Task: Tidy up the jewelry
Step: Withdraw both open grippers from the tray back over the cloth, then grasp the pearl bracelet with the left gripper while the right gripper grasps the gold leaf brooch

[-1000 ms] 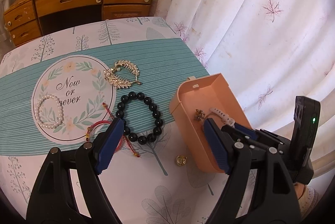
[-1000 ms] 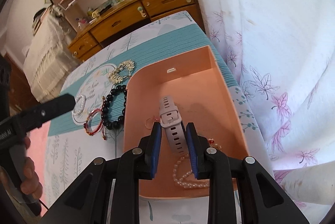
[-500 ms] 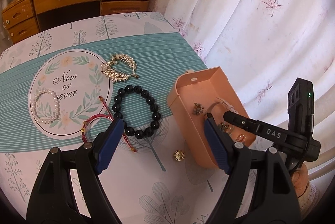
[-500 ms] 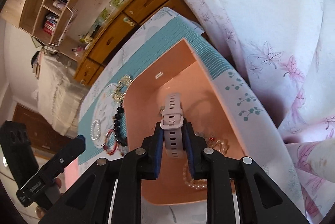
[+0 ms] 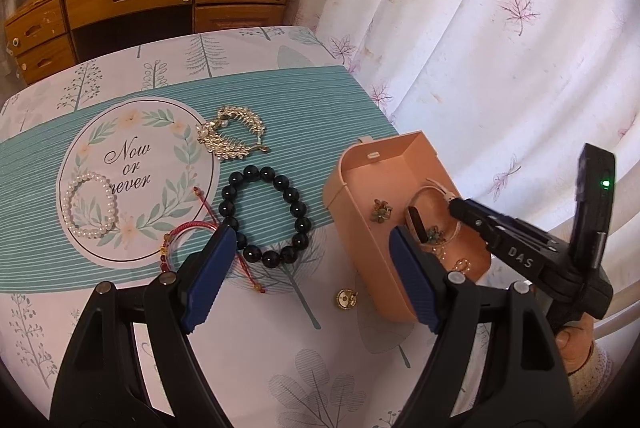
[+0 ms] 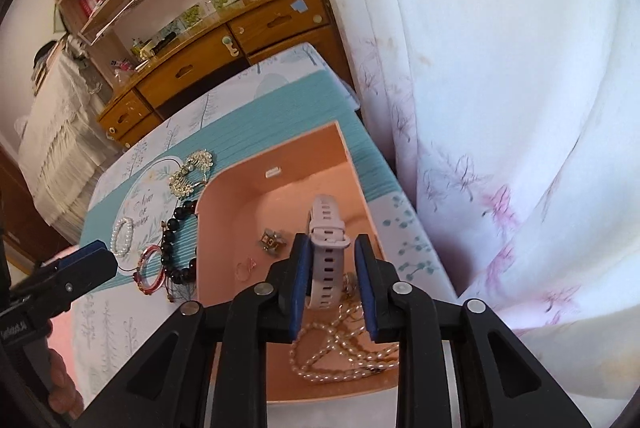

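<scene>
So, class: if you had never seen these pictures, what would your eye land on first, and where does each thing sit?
First the peach box at the table's curtain side, where the right hand-held gripper is opening its jaws around a pale pink watch above a pearl strand. Next, the black bead bracelet on the teal cloth beside the box, with a gold leaf hair comb just beyond it.

Pale pink watch (image 6: 326, 260) lies lengthwise in the open peach box (image 6: 240, 328), centre frame. Black bead bracelet (image 5: 264, 216) lies flat, left of the box.
</scene>
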Demonstrator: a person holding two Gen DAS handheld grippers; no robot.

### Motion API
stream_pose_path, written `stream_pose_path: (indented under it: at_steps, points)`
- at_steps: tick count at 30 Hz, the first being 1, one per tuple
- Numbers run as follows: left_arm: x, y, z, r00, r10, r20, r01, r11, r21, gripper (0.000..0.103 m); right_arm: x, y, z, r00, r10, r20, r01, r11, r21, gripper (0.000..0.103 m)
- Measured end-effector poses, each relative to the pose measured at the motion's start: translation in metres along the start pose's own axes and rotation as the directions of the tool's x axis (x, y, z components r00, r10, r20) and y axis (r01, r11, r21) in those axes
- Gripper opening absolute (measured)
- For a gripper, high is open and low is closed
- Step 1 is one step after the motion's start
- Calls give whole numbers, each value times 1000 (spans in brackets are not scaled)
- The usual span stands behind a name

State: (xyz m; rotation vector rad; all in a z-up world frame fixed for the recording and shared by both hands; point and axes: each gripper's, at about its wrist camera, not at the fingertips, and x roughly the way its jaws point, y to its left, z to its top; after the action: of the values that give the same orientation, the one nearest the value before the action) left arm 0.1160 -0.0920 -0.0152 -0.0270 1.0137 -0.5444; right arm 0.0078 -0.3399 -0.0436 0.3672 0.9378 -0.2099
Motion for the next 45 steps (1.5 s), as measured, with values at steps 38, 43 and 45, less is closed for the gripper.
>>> stream_pose_path:
  at_steps: [38, 43, 45]
  points:
    - [-40, 181, -27, 956, 271, -110, -290, 927, -239, 77, -1, 164, 34, 983, 118, -141, -170, 875, -454, 40]
    - [-28, 203, -1, 941, 307, -141, -333, 914, -231, 70, 37, 185, 68, 966, 114, -232, -210, 871, -444, 40]
    - [-19, 210, 9, 935, 316, -164, -347, 910, -226, 64, 54, 193, 80, 959, 110, -261, -218, 875, -433, 40]
